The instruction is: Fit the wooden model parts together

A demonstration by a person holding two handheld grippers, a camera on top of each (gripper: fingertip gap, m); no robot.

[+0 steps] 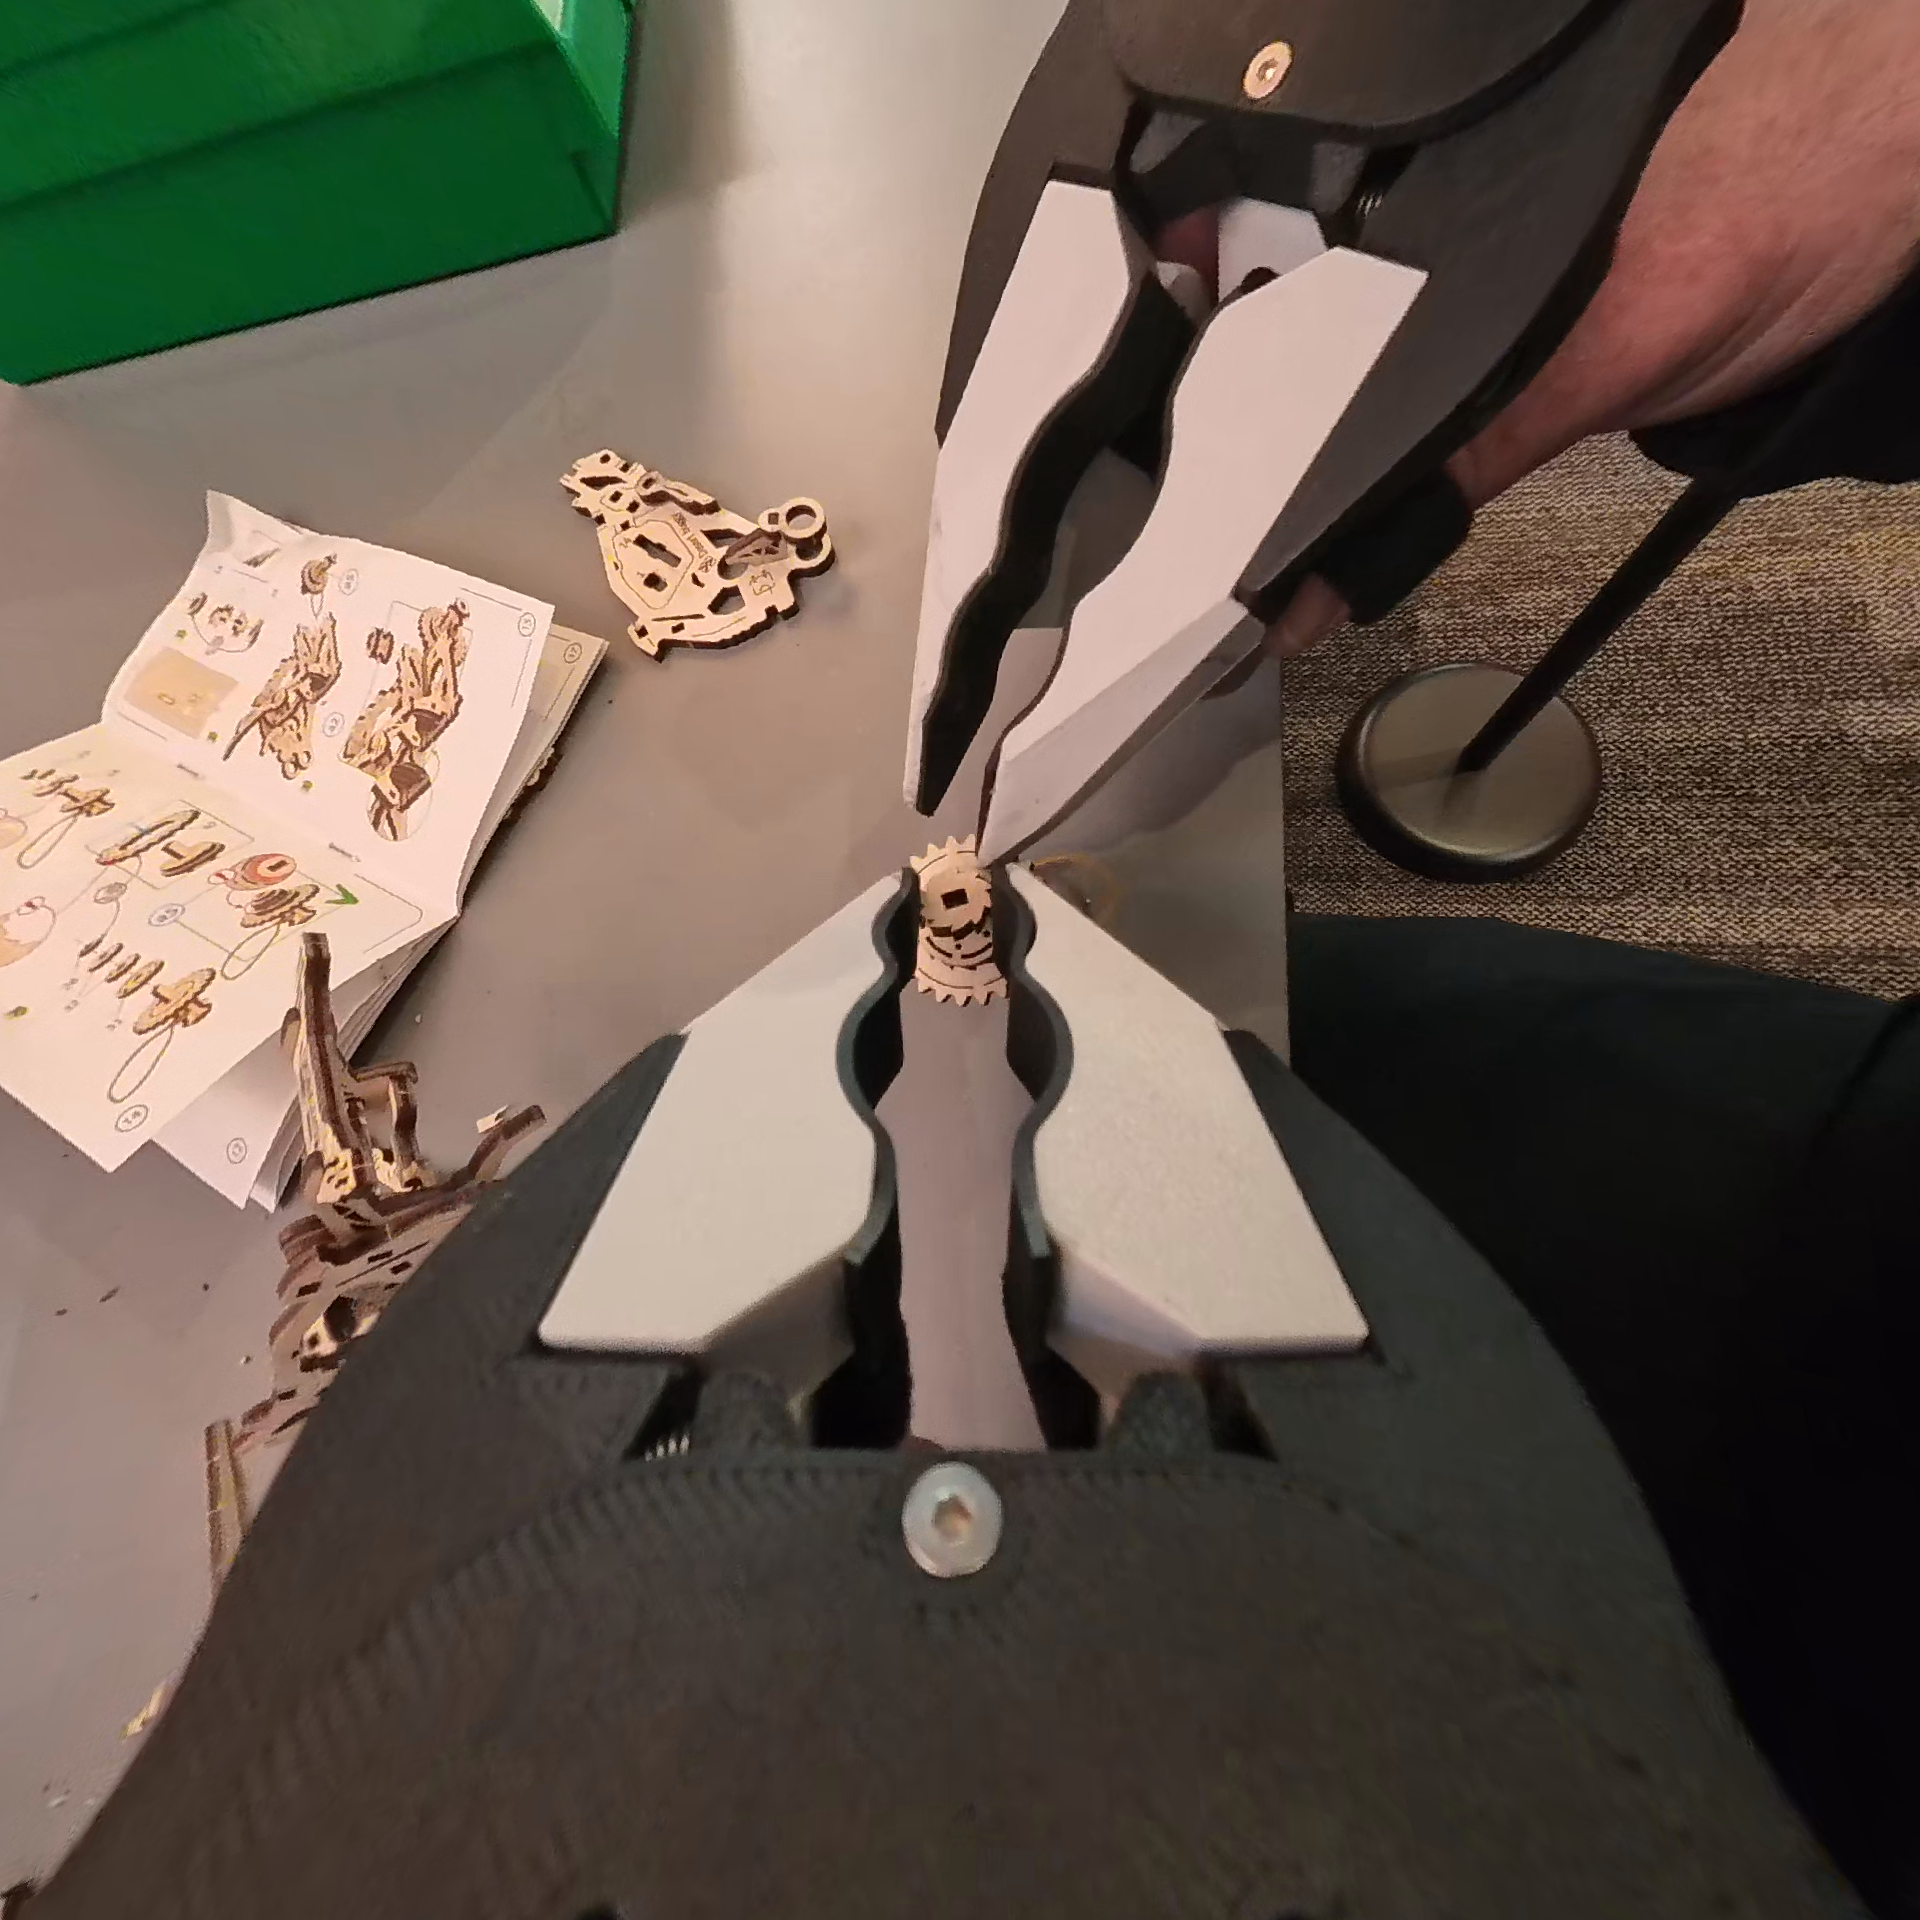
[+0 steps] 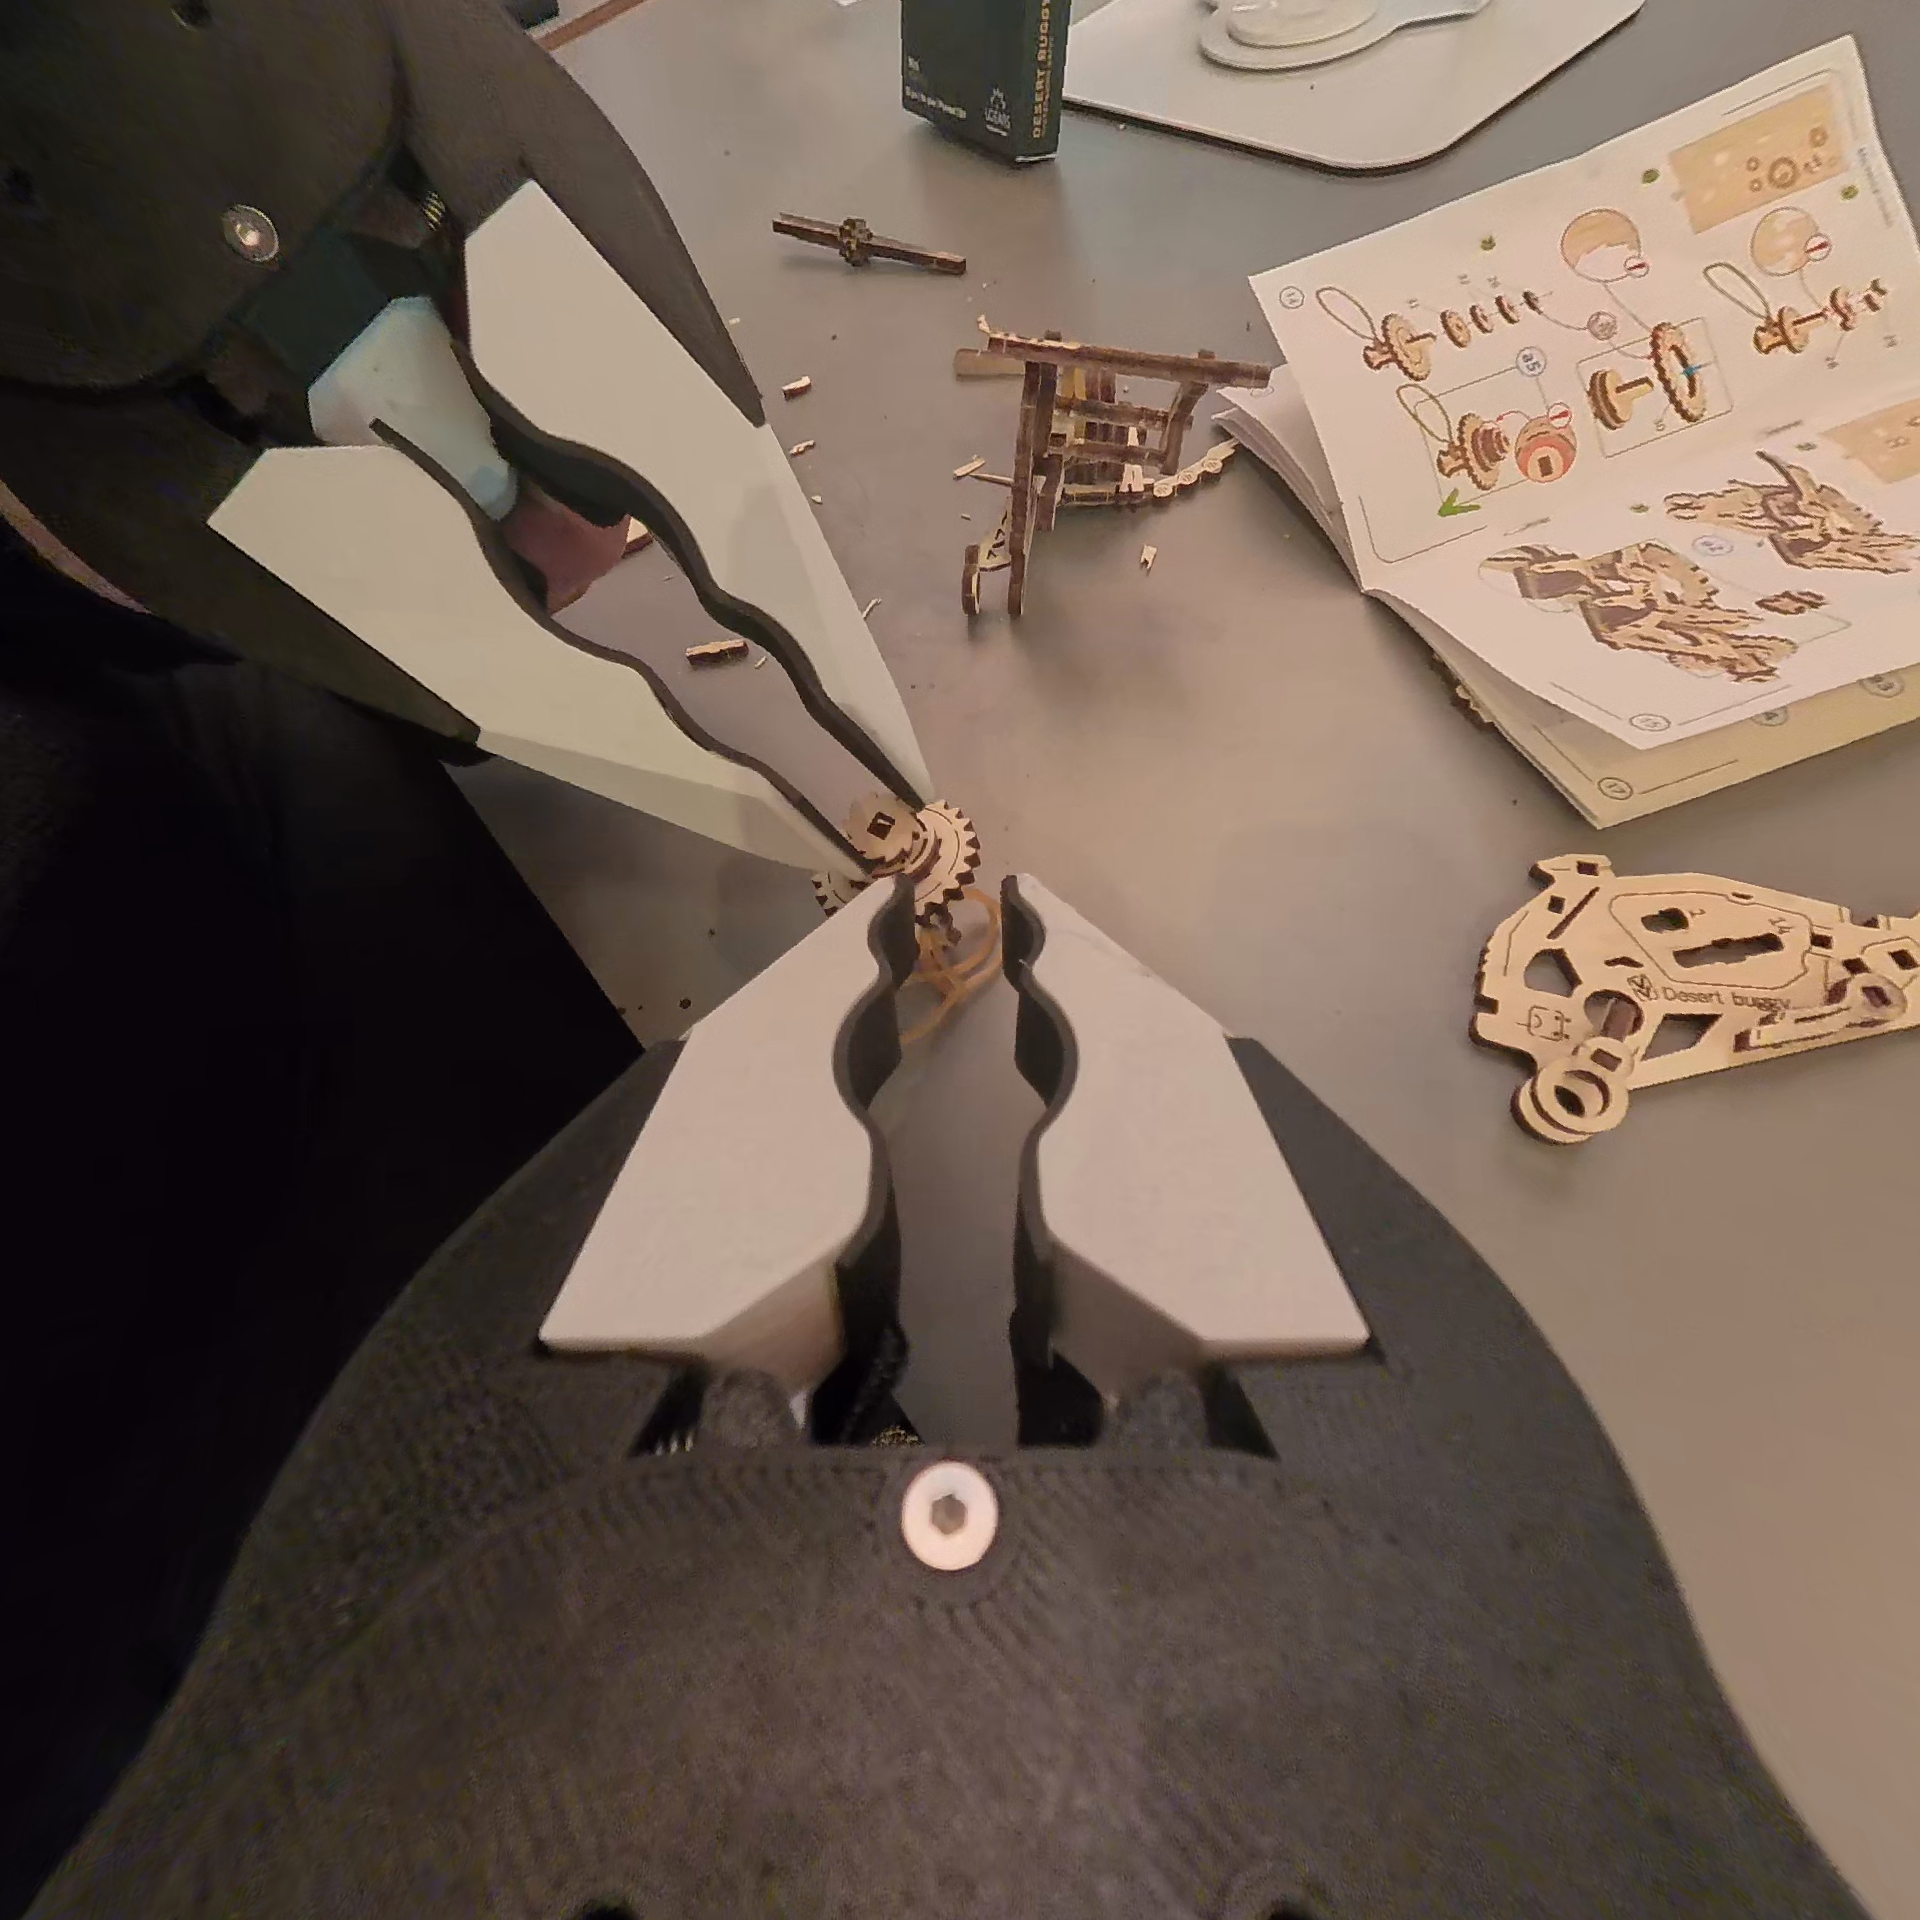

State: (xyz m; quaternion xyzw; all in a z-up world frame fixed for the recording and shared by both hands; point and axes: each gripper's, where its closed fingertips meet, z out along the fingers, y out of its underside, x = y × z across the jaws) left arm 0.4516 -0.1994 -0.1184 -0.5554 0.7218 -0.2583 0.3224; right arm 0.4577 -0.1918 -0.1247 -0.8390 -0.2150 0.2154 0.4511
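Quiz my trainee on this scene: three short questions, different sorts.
1. True or false: the left gripper has its jaws clamped on the wooden gear stack.
2. What colour is the box beyond the instruction booklet? A green, B red, C blue.
3. Fill in: the right gripper has its jaws ____.
Key: 1 true; 2 A; 3 open.

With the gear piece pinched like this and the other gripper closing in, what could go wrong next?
1. The left gripper holds the small gear assembly only at its fingertips; a push from the right gripper could twist it loose.
2. The rubber band dangling under the gears could snag on the right fingers.
3. A dropped gear could get lost among the wood scraps.
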